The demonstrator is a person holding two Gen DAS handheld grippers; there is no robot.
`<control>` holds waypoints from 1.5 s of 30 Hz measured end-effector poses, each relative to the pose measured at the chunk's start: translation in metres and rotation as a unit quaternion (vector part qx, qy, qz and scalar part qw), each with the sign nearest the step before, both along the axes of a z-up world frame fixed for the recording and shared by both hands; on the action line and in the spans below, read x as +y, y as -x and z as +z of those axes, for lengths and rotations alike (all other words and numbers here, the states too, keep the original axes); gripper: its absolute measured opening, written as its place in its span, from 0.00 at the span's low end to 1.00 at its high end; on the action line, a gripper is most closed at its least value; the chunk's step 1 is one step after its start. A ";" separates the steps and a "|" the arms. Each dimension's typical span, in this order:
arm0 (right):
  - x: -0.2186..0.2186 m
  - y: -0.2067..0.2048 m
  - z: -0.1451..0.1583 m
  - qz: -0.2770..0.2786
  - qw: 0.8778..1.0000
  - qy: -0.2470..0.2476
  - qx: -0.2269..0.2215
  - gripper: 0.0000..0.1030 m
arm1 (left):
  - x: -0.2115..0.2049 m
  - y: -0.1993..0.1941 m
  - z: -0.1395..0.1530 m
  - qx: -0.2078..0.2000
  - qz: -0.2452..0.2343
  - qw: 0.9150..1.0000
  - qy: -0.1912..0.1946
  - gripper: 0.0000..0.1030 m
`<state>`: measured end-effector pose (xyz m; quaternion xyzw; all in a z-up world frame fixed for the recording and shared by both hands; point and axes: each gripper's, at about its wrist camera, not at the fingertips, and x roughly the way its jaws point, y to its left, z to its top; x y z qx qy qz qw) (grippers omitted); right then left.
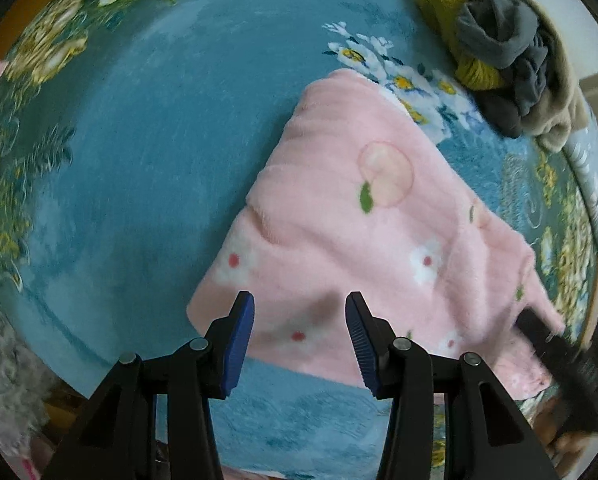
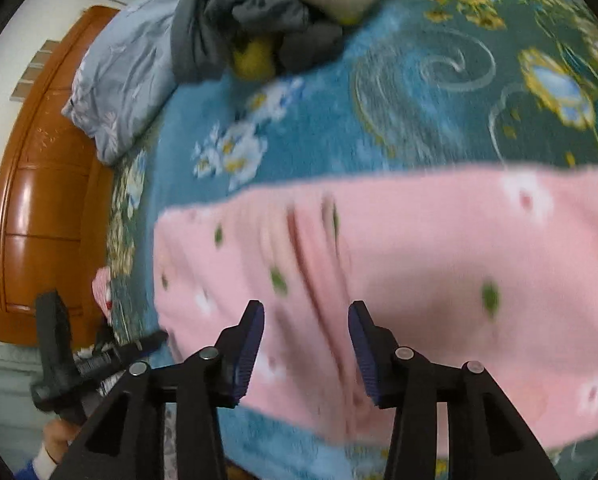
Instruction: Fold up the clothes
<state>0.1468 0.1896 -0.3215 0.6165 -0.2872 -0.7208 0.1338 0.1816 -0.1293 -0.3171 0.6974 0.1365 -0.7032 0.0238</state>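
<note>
A pink fleece garment (image 1: 359, 240) with white flowers and a peach print lies folded flat on the blue floral blanket (image 1: 159, 120). My left gripper (image 1: 299, 312) is open and empty, hovering over the garment's near left corner. The right gripper shows as a dark blurred shape at the garment's right edge (image 1: 547, 336). In the right wrist view my right gripper (image 2: 306, 320) is open and empty above the same pink garment (image 2: 419, 272), which is blurred. The left gripper shows at the lower left (image 2: 71, 360).
A pile of unfolded clothes, grey, mustard yellow and beige (image 1: 507, 52), sits at the far side of the bed (image 2: 267, 12). A light blue pillow (image 2: 127, 76) lies against the orange wooden headboard (image 2: 43, 208).
</note>
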 end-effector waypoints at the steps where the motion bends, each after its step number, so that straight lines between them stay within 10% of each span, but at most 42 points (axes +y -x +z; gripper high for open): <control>1: 0.001 0.010 -0.003 -0.001 1.000 -0.001 -0.002 0.49 | 0.000 0.002 -0.001 -0.001 -0.001 1.000 0.001 0.47; 7: -0.004 0.049 -0.022 0.012 0.999 0.005 -0.040 0.49 | 0.001 0.008 -0.004 -0.001 -0.011 1.000 0.003 0.47; 9: -0.006 0.046 -0.013 0.019 0.999 -0.011 -0.027 0.20 | 0.001 0.009 -0.004 0.002 -0.014 1.000 0.005 0.47; 11: -0.008 0.042 -0.004 0.027 0.999 -0.026 -0.014 0.13 | 0.001 0.010 -0.004 0.003 -0.016 1.000 0.006 0.47; 17: 0.021 0.027 0.023 -0.025 0.999 -0.022 0.028 0.12 | 0.002 0.013 -0.021 -0.009 -0.019 1.000 -0.001 0.47; 22: 0.029 0.021 -0.041 -0.059 0.994 -0.039 -0.077 0.12 | 0.008 0.014 -0.021 -0.014 -0.033 0.999 0.007 0.47; 28: 0.033 0.022 -0.009 -0.049 0.997 -0.035 -0.040 0.18 | 0.000 0.016 0.007 0.024 -0.034 0.999 0.002 0.47; 32: 0.039 0.015 0.023 -0.048 0.990 -0.130 -0.012 0.20 | 0.005 0.027 0.020 0.052 -0.053 0.997 -0.007 0.47; 36: 0.015 0.011 0.036 -0.016 0.998 -0.055 0.015 0.20 | 0.020 0.040 0.006 0.048 -0.073 0.996 -0.021 0.47; 45: 0.007 -0.008 -0.030 -0.025 0.996 -0.041 -0.079 0.13 | 0.033 0.053 -0.041 -0.003 -0.080 0.997 -0.021 0.47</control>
